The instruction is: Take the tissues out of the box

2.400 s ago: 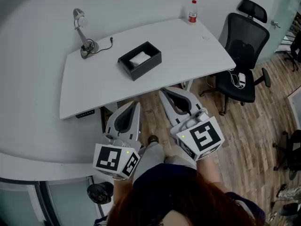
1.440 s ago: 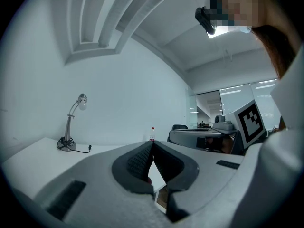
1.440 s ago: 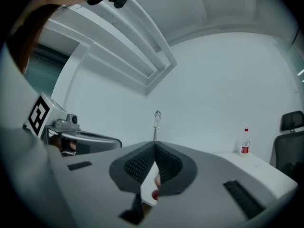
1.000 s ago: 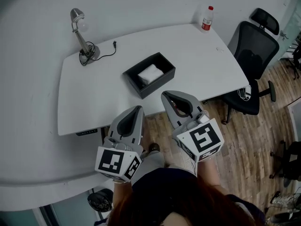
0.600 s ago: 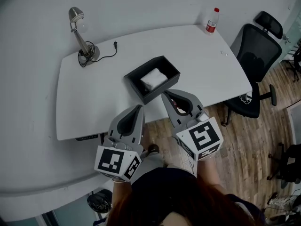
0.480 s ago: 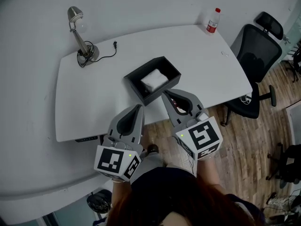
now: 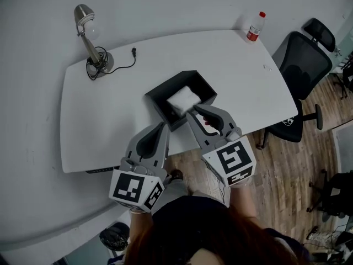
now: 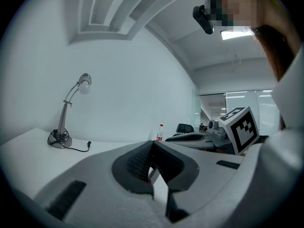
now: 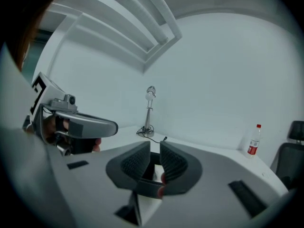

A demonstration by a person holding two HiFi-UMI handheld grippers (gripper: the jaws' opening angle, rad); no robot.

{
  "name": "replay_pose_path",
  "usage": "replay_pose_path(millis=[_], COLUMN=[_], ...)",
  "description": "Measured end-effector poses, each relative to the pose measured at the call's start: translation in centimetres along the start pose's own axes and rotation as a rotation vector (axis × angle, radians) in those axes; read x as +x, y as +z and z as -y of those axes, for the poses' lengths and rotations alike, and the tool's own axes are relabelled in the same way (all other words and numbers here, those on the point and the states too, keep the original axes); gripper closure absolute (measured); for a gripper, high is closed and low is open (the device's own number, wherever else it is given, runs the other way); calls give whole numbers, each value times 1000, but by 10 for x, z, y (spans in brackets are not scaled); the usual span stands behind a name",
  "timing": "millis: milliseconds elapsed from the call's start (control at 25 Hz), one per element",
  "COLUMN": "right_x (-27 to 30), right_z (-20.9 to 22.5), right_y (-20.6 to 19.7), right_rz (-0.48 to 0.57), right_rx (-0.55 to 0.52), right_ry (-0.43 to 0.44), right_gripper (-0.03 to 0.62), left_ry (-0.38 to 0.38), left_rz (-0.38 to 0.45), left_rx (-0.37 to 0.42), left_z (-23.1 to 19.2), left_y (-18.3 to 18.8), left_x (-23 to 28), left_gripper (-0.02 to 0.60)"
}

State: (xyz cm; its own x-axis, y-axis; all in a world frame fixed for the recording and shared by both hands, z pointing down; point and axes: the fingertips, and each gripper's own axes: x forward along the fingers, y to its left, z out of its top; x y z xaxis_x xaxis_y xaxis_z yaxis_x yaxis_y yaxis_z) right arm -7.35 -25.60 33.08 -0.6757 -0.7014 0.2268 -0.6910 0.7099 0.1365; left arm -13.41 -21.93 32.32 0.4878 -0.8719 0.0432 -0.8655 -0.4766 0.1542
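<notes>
A black open box (image 7: 160,101) stands on the white table (image 7: 110,109), with a stack of white tissues (image 7: 183,98) lying inside it. My right gripper (image 7: 197,110) reaches over the box's near right rim, tips just beside the tissues. Its jaws are opening, and the right gripper view (image 9: 155,150) shows a narrow gap between them with nothing pressed there. My left gripper (image 7: 164,125) hovers at the table's front edge, short of the box. In its own view (image 8: 152,145) its jaws meet at the tip, shut and empty.
A desk lamp (image 7: 88,37) with its cord stands at the table's far left. A red-capped bottle (image 7: 255,27) sits at the far right corner. A black office chair (image 7: 306,54) is to the right of the table on the wooden floor (image 7: 287,164).
Both grippers have moved forward toward the table and the box. The right gripper's tips now reach the box's rim, and its jaws have parted a little.
</notes>
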Motion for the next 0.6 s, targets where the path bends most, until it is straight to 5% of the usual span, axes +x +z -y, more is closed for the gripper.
replay_pose_path(millis=[600], right_x=[54], right_z=[11], right_y=[-39], right_rz=[-183], right_rx=[-64], right_ry=[30], right_gripper=[417], left_ry=[7], left_rz=[-25], left_rx=[-42], left_z=[-38], left_y=[-8], left_x=[32], left_gripper=[560])
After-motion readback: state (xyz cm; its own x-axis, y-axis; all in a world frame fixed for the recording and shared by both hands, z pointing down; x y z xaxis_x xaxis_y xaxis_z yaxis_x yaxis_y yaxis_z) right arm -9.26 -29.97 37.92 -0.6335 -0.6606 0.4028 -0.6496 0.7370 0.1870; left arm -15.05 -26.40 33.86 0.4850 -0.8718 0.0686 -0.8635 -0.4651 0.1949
